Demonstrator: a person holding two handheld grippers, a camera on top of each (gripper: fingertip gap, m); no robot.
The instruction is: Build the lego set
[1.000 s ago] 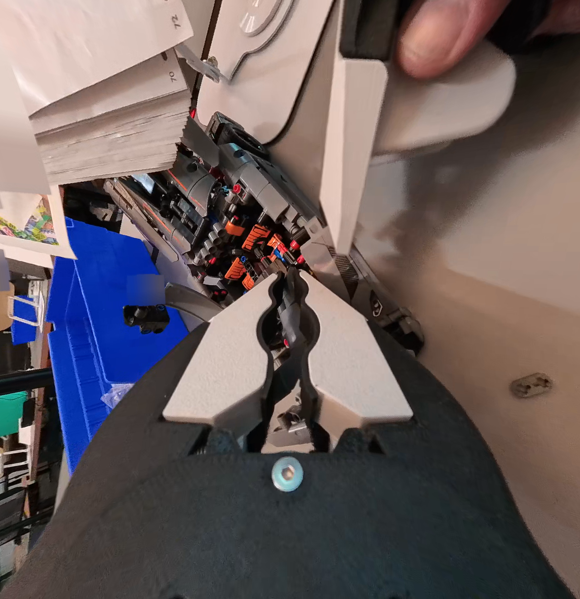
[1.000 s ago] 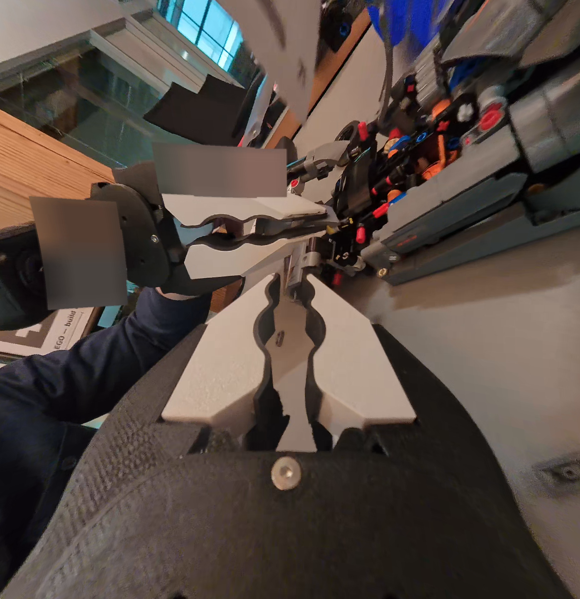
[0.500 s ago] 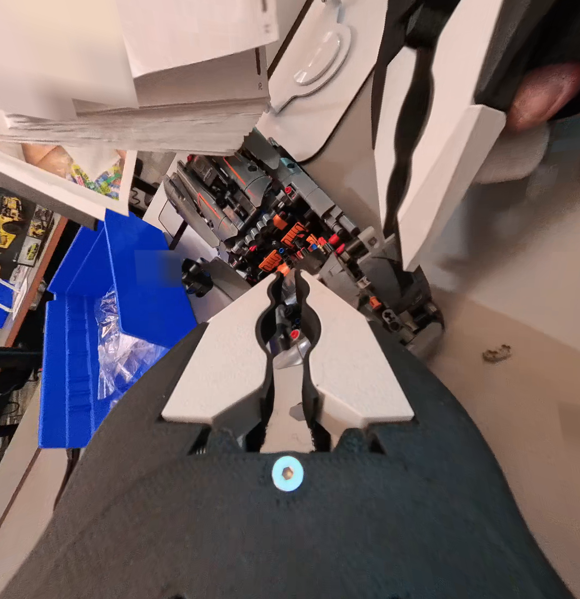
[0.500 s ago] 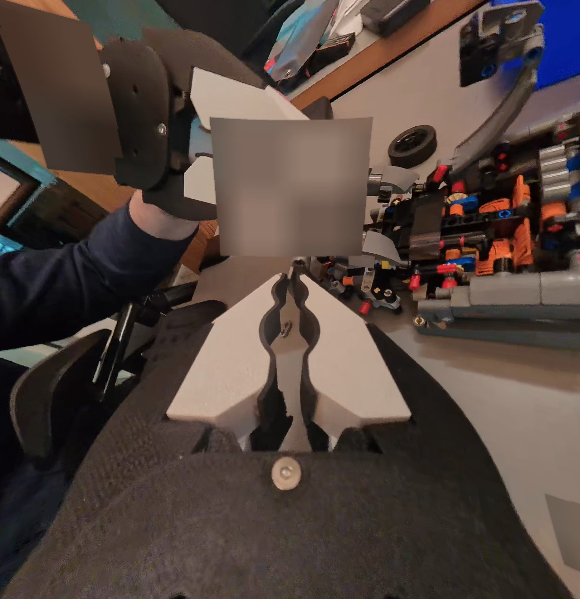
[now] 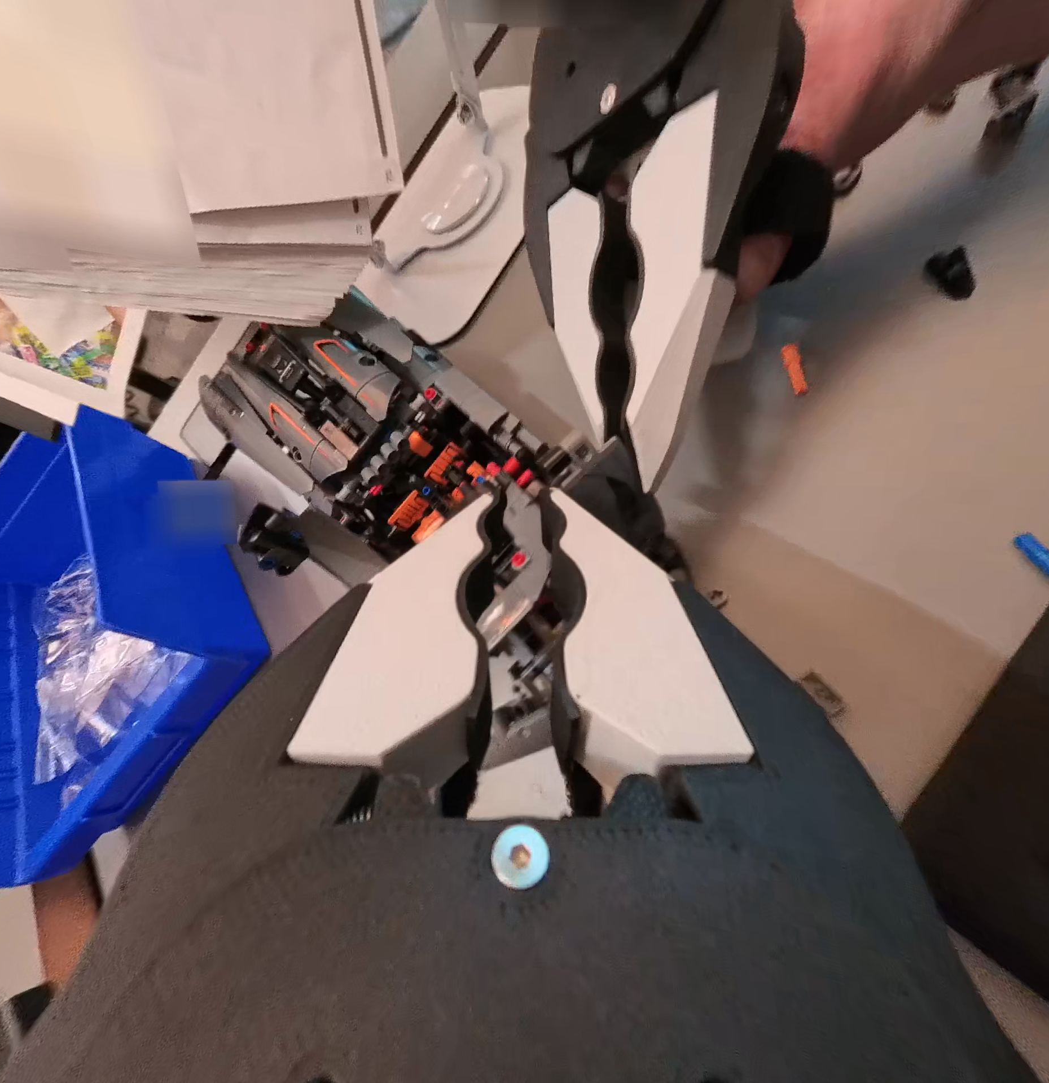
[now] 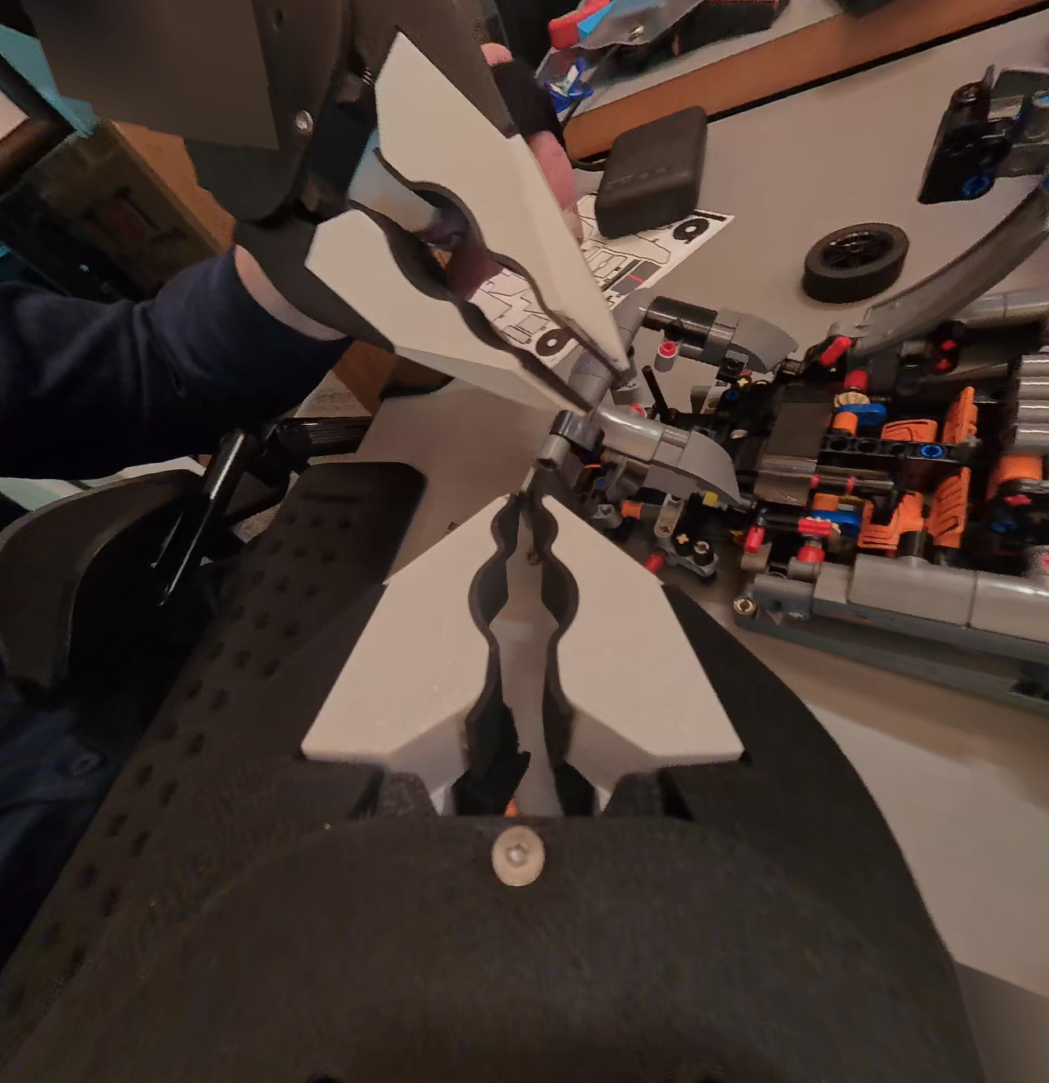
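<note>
Right now the bench [image 6: 862, 176] carries the half-built lego car [image 6: 897, 486], its long axis running from 9 o'clock to 3 o'clock across your right wrist view, with the nose end nearest both tools. Your left gripper [image 6: 613, 384] comes in from 10 o'clock, its tips pressed together on a grey curved nose piece [image 6: 592, 375] at the car's front end; the left wrist view shows a dark grey part [image 5: 519, 557] pinched between those tips. Your right gripper [image 6: 528, 504] sits just short of that same front end, which lies at 12 o'clock from it, tips nearly closed; whether they hold anything I cannot tell. I judge the left is the nearer and already engaged, so the right must reach forward along the car's axis to steady or press. A loose black wheel [image 6: 856, 261] lies well apart at 1 o'clock.
</note>
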